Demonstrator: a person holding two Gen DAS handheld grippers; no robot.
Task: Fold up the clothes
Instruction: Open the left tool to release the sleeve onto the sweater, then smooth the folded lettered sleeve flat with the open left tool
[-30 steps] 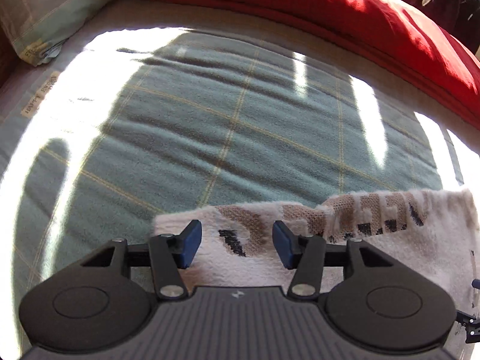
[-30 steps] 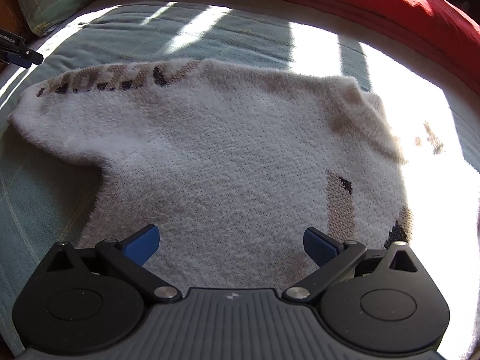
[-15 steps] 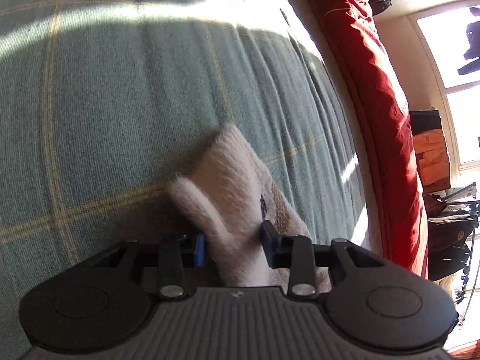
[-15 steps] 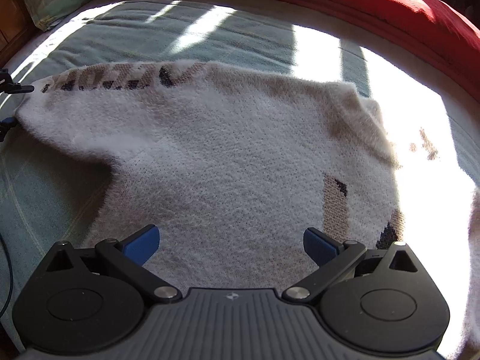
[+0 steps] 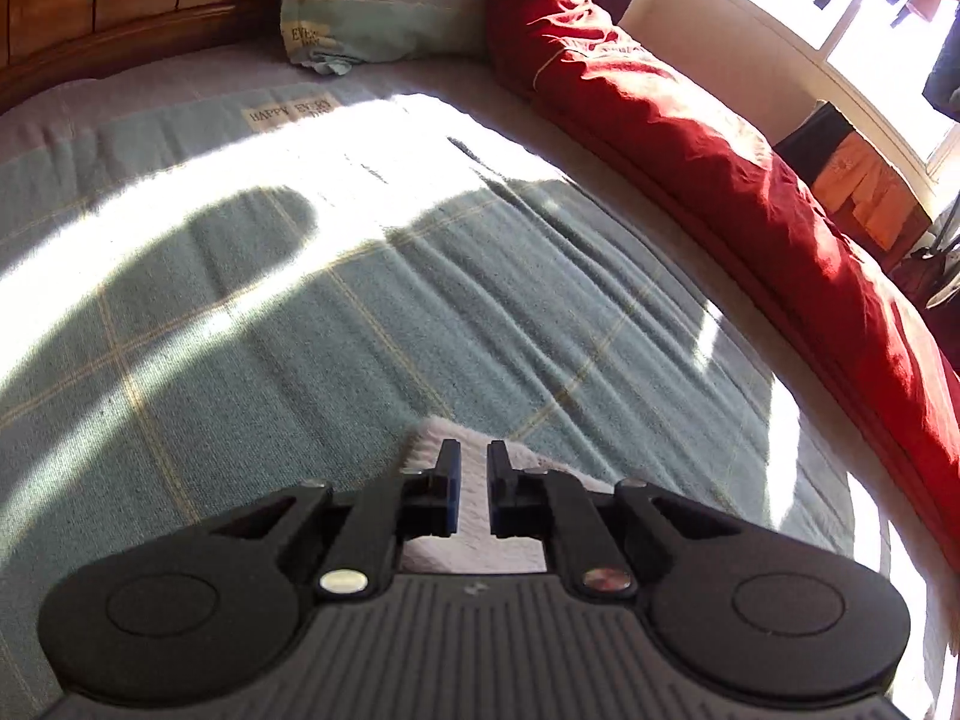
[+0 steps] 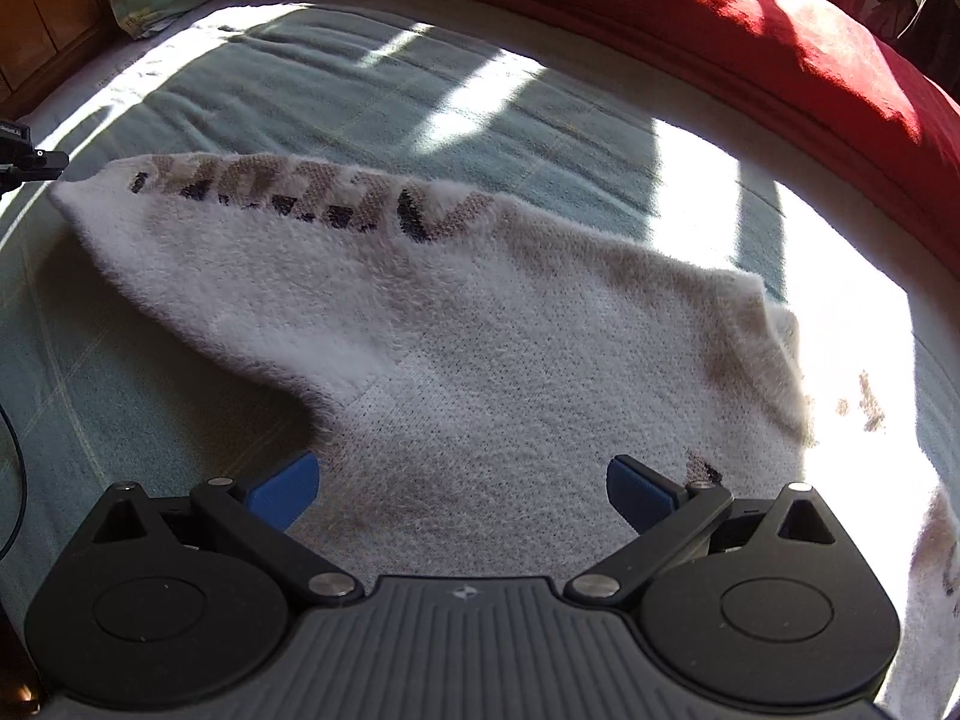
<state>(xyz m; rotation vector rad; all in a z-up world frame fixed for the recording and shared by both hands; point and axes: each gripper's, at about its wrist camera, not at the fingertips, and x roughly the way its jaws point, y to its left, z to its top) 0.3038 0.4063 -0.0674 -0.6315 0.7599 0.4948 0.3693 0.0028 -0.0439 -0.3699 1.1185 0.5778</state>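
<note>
A fuzzy white sweater [image 6: 480, 360] with brown and black lettering lies spread on the green plaid bed cover [image 6: 360, 96]. Its left sleeve [image 6: 240, 228] stretches out to the far left and is lifted at the cuff. In the left wrist view my left gripper [image 5: 474, 480] is shut on the sleeve cuff [image 5: 474, 516], whose white fabric shows between and under the blue pads. My right gripper [image 6: 462, 483] hovers wide open over the sweater's lower body, with nothing between its fingers. The left gripper's edge [image 6: 24, 162] shows at the far left of the right wrist view.
A red duvet [image 5: 720, 168] runs along the far side of the bed, also seen as the red duvet [image 6: 780, 48]. A plaid pillow [image 5: 384, 0] lies by the wooden headboard [image 5: 90, 6]. Bright sun patches cross the cover.
My left gripper has closed on the sleeve cuff and lifted it, swinging its view toward the headboard. The sleeve has pulled taut toward the left. The right gripper has barely moved.
</note>
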